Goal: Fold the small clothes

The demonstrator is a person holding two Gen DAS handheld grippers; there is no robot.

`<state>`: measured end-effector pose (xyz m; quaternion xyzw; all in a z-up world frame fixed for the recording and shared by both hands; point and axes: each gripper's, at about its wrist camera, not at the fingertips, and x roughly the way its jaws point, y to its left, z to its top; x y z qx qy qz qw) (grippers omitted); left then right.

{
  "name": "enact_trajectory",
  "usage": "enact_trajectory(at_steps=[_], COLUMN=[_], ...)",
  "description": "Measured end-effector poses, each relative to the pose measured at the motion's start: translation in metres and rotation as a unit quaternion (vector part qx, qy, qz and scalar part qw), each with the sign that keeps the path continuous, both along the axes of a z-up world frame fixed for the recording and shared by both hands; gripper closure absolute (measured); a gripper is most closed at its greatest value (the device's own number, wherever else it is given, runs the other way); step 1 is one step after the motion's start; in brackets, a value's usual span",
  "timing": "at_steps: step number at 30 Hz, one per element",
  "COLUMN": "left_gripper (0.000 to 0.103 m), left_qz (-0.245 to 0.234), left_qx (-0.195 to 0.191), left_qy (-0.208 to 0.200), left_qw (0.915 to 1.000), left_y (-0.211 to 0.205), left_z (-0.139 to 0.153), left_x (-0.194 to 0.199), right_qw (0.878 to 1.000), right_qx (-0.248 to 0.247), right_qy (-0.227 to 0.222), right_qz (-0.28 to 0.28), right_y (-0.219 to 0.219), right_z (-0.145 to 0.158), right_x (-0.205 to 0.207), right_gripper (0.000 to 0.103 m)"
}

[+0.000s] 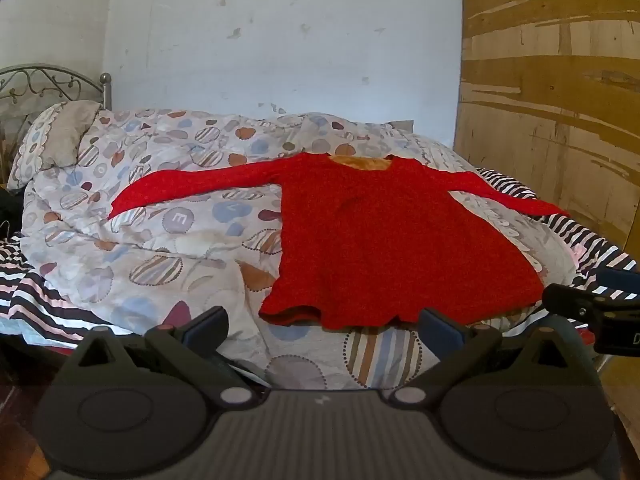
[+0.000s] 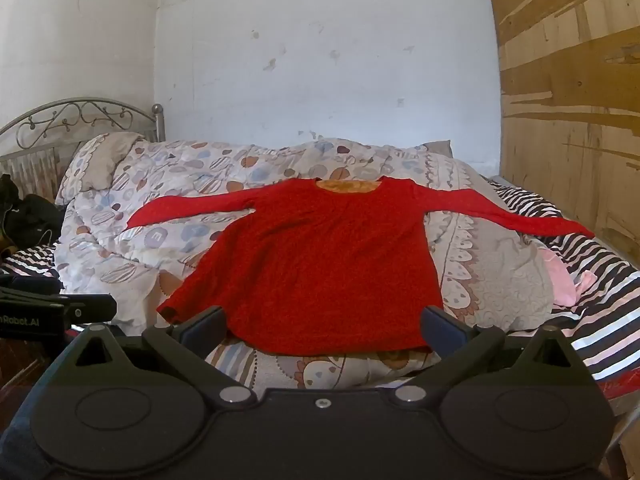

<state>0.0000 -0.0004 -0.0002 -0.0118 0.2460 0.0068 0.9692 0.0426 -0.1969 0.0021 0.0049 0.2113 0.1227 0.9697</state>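
A red long-sleeved top (image 1: pixel 384 240) lies flat on the patterned quilt (image 1: pixel 160 232), both sleeves spread out sideways, neck at the far side, hem toward me. It also shows in the right wrist view (image 2: pixel 320 264). My left gripper (image 1: pixel 324 324) is open and empty, just short of the hem's left part. My right gripper (image 2: pixel 324 322) is open and empty, just short of the hem. The right gripper's tip shows at the right edge of the left wrist view (image 1: pixel 580 308); the left gripper shows at the left edge of the right wrist view (image 2: pixel 60 312).
The quilt (image 2: pixel 492 280) covers a bed with a striped sheet (image 2: pixel 600 320) and a metal headboard (image 2: pixel 80 120) at the left. A pillow (image 1: pixel 56 140) lies far left. A pink cloth (image 2: pixel 564 280) lies at the right. A wooden panel (image 1: pixel 560 100) stands at the right, a white wall behind.
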Motion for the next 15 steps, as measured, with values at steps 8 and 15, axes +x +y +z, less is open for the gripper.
enact_trajectory(at_steps=[8,15], left_gripper=[0.000,0.000], left_qz=[0.000,-0.004], left_qx=[-0.004,-0.003], left_qy=[0.002,0.002], left_qw=[1.0000,1.0000], left_y=[-0.0010,0.0026], left_z=[0.0015,0.0025], left_x=[-0.0006,-0.0019], right_qw=[1.000,1.000], right_qx=[0.002,0.003], right_qy=[0.002,0.001], right_qz=[-0.001,0.000], right_y=[-0.0002,0.0000], right_z=[-0.0003,-0.0005], right_x=[0.0000,0.0002], right_gripper=[0.000,0.000])
